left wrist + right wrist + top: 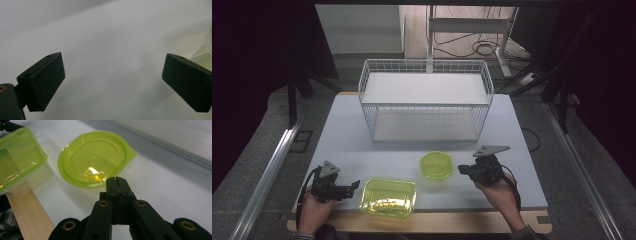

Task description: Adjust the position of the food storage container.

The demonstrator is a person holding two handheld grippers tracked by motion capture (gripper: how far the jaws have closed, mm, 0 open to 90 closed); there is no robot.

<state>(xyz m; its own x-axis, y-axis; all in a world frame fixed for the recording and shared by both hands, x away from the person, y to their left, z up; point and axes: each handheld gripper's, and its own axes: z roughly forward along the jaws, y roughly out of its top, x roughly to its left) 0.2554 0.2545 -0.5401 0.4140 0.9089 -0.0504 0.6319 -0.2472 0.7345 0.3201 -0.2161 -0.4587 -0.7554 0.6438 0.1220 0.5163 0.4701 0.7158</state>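
A round yellow-green container (pixel 437 165) (pixel 92 157) lies on the white table, right of centre. A rectangular clear box with a yellow-green lid (pixel 388 197) (pixel 17 155) sits at the front edge. My right gripper (pixel 460 170) (pixel 117 180) is just right of the round container and points at its rim. Its jaws are shut together with nothing between them. Whether the tips touch the rim I cannot tell. My left gripper (pixel 354 186) (pixel 113 66) lies at the front left, pointing at the box. It stands wide open over bare table, with the box edge (pixel 209 40) at the far right.
A white wire two-tier rack (pixel 426 100) stands at the back middle of the table (pixel 342 135). The table has a wooden front edge (pixel 30 215). Cables and a stand lie on the floor behind.
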